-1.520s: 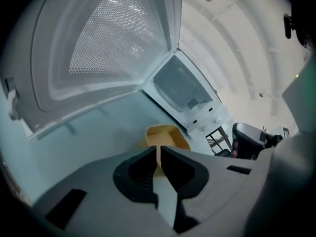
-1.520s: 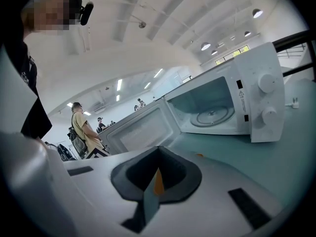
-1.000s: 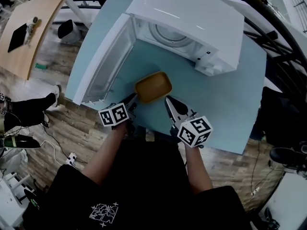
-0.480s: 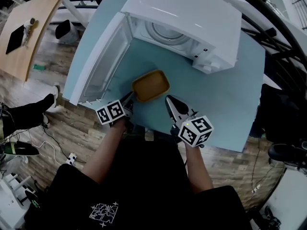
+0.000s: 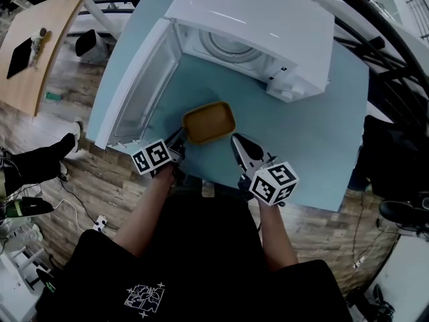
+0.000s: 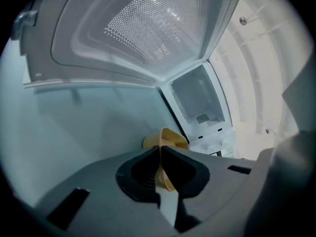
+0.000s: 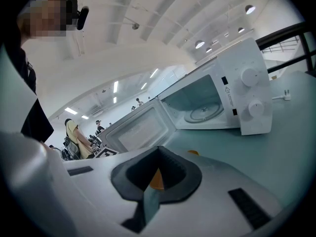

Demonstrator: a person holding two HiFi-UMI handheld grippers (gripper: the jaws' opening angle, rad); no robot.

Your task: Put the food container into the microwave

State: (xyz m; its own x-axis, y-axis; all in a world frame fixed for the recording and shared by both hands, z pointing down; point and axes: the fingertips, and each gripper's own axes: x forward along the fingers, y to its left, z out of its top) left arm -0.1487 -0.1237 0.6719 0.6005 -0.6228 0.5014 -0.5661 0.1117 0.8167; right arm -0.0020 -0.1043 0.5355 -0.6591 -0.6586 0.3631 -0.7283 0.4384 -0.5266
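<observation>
The yellow food container [image 5: 209, 121] sits on the pale blue table [image 5: 315, 133], just in front of the white microwave [image 5: 258, 15]. The microwave door [image 5: 137, 82] is swung open to the left, and the glass turntable [image 5: 231, 45] shows inside. My left gripper [image 5: 179, 138] is shut on the container's near left rim; the yellow rim [image 6: 165, 138] runs out between its closed jaws. My right gripper [image 5: 235, 139] is at the near right corner, jaws closed, with orange container [image 7: 156, 179] showing in the slot between them.
The microwave's control panel with two knobs [image 7: 249, 93] is on its right side. A wooden table [image 5: 37, 45] stands at far left beyond the floor gap. A dark railing [image 5: 395, 59] curves along the right. People [image 7: 74, 132] are far behind the open door.
Almost nothing has changed. The left gripper and the container have drifted slightly left in the head view; the right gripper has stayed put.
</observation>
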